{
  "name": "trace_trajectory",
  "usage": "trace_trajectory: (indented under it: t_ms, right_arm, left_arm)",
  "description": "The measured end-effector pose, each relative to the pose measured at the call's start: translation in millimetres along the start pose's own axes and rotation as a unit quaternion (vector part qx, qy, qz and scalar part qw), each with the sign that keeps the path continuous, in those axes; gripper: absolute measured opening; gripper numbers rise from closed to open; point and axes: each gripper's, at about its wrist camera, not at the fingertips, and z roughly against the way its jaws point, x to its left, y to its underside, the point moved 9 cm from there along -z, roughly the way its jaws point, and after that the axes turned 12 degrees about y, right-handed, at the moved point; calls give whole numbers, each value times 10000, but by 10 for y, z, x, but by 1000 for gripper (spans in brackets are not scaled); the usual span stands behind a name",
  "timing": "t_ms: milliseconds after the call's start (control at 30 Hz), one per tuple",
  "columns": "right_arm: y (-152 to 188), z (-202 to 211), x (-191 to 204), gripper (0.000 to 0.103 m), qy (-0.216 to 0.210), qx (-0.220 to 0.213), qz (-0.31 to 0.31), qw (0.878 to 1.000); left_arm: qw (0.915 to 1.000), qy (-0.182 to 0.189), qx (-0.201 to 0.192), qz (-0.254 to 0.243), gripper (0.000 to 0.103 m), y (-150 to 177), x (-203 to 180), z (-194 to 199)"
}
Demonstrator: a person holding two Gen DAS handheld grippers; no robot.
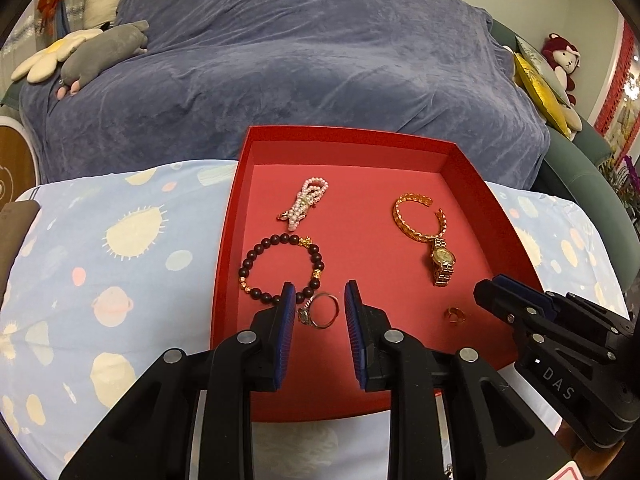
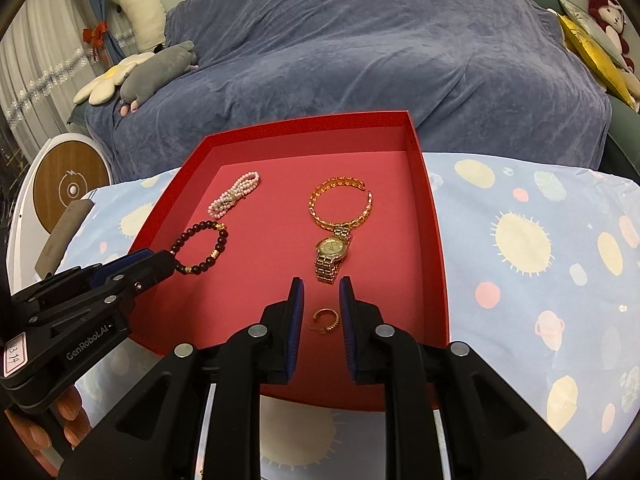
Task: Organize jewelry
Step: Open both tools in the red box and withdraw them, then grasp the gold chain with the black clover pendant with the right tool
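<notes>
A red tray (image 1: pixel 248 152) lies on a patterned cloth and holds the jewelry. My left gripper (image 1: pixel 320 292) stands open over the tray's near left, with a silver ring (image 1: pixel 322 312) lying on the floor between its fingers, close to the left pad. My right gripper (image 2: pixel 321 282) is open at the near right, and a small gold ring (image 2: pixel 326 320) lies between its fingers. Further in lie a dark bead bracelet (image 1: pixel 280 270), a pearl strand (image 1: pixel 306 202), a gold bangle (image 1: pixel 418 218) and a gold watch (image 1: pixel 442 260) touching the bangle.
The tray sits on a pale blue cloth with suns and planets (image 1: pixel 120 260). Behind it is a sofa under a blue-grey throw (image 1: pixel 300 60) with plush toys (image 1: pixel 100 52) at its left. A round white and wooden device (image 2: pixel 70 190) stands to the left.
</notes>
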Motion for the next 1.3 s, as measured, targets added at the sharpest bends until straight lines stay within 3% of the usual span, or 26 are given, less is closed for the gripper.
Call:
trace_trajectory:
  t_ms: [100,167,267,533,767,1000,1133,1300]
  right_arm:
    - [-43,92,-14,40,35,-156,-50,9999]
    - [-65,186,-18,44,36,-251,-57,9997]
    - [-68,352,-31,46,-39,-341,-112,9993]
    - [241,834,-103,47,-314,-357,-158,9987]
    - [727,1162,-141,47,-331,-290,209,9988]
    - [1296,1141,-88,46,-371,89,419,9984]
    - [1450,1033,-54,43,-323,205,598,9975]
    - [1531,865,17,39,-321,321,685,9966]
  left_arm:
    - [9999,-125,-31,-28,43,9,-13,30]
    - [9995,-272,-85,-106,57,3,-28,76]
    - [9990,-384,-202,-114,68,-18,-41,200]
    - [9983,-275,-512,-1,69,114,-125,729]
    - [9986,-334,-398,-65,75,608,-132,1044]
    - [9995,-260,-174,-17,75,1173,-200,1143]
    - [9986,-401,-154,-314,75,1230,-237,1144]
    - [9996,-272,-60,-71,75,1243,-158,1082]
